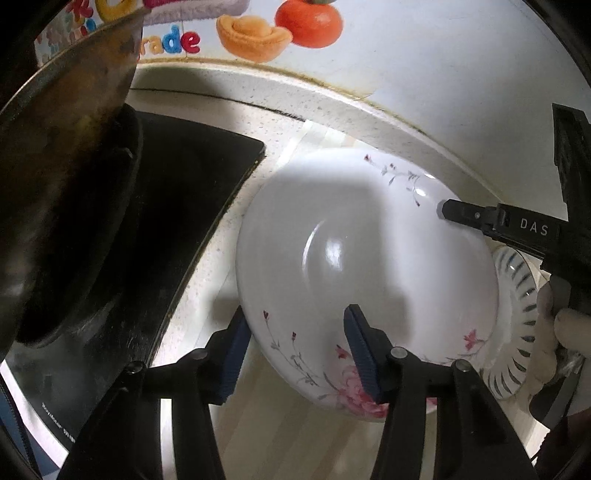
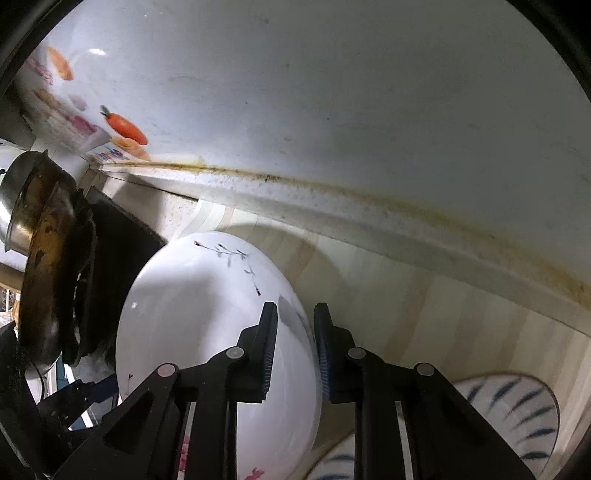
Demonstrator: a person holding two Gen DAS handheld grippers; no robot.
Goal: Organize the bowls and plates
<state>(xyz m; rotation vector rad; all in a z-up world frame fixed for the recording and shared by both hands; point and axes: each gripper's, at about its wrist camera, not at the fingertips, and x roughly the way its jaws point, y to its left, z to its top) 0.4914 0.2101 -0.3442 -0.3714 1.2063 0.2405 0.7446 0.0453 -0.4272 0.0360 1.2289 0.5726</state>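
Note:
A large white bowl with pink flowers is held tilted above the counter; it also shows in the right wrist view. My left gripper straddles its near rim, one pad inside, one outside, with a gap to the rim. My right gripper is shut on the bowl's far rim; it shows in the left wrist view. A white plate with blue stripes lies under the bowl's right side; it also shows in the right wrist view.
A black stove with a dark, dirty wok stands at the left. A white wall with fruit stickers runs behind the light wood counter.

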